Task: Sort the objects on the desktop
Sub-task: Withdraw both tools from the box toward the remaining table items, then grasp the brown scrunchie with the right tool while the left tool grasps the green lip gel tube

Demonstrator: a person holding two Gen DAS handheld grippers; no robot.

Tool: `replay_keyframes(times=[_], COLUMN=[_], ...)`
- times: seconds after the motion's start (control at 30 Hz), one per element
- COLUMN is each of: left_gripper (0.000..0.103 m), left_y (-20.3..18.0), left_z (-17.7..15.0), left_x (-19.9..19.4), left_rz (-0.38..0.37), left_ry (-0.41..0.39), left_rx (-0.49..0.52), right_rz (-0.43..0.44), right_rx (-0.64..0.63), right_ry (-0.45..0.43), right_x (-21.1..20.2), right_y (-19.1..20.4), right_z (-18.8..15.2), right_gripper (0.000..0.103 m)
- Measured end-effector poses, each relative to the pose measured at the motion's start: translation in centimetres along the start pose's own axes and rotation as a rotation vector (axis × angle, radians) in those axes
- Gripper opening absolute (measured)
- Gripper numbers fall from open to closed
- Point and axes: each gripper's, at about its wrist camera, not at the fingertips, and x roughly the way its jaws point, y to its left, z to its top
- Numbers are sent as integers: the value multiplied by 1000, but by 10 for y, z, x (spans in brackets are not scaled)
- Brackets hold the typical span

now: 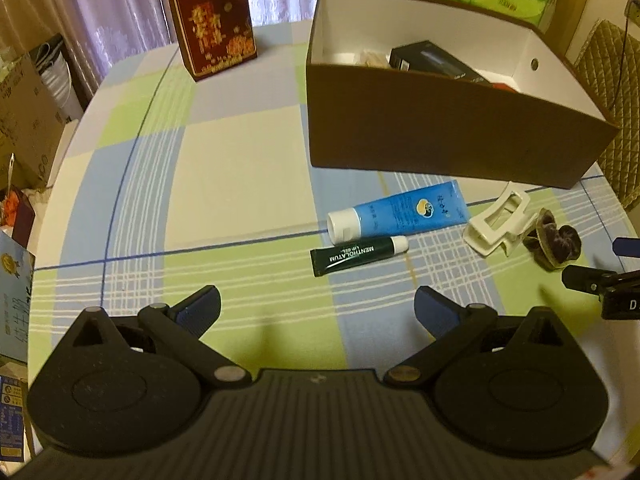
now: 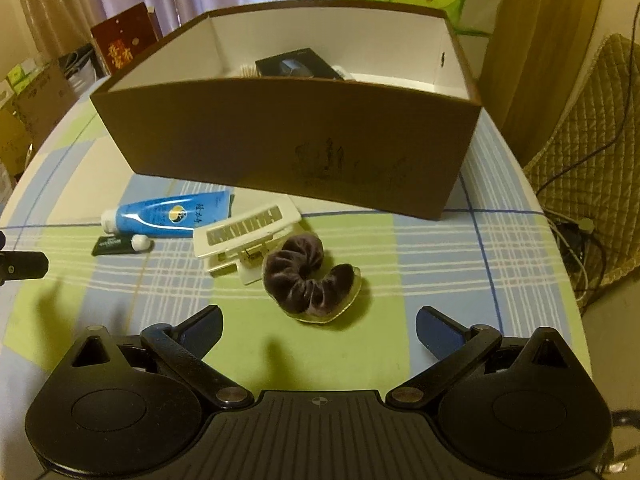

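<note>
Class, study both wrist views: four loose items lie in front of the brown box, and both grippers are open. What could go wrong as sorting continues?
1. The dark scrunchie touches the white hair claw; the right hand-held gripper might drag both.
2. The green tube lies against the blue tube; the left hand-held gripper could nudge its neighbour.
3. The brown box has tall walls; a low carry might knock it.

Dim, warm indoor light in both views, with a yellowish cast. Soft finger shadows fall on the checked green-and-blue tablecloth (image 1: 224,184) at lower centre. Fisheye bending curves the table edges, corners go black, and fine detail looks soft.
</note>
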Motion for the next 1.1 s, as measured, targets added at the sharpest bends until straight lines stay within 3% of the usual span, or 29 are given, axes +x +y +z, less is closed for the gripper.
replay_keyframes(times=[0.43,0.53,0.6,0.7,1.1], left_gripper=[102,102,101,101,101], left_y=[-6,-8,-10,-13,-26], left_z=[5,5,5,5,22], left_x=[42,49,53,59,89], left_rz=[-62,-66,-63,-53,-26], left_ry=[89,90,87,88,95], left_rx=[-96,-106,-109,-108,-206], right_rz=[12,13,16,12,-21], right_rx=[-79,-98,-104,-87,-11], right_ry=[-27,-29,-22,-35,-34], right_x=[36,41,44,42,38], right_y=[6,7,6,-1,-23], right_z=[5,6,6,5,5], right_gripper=[97,77,48,38,38])
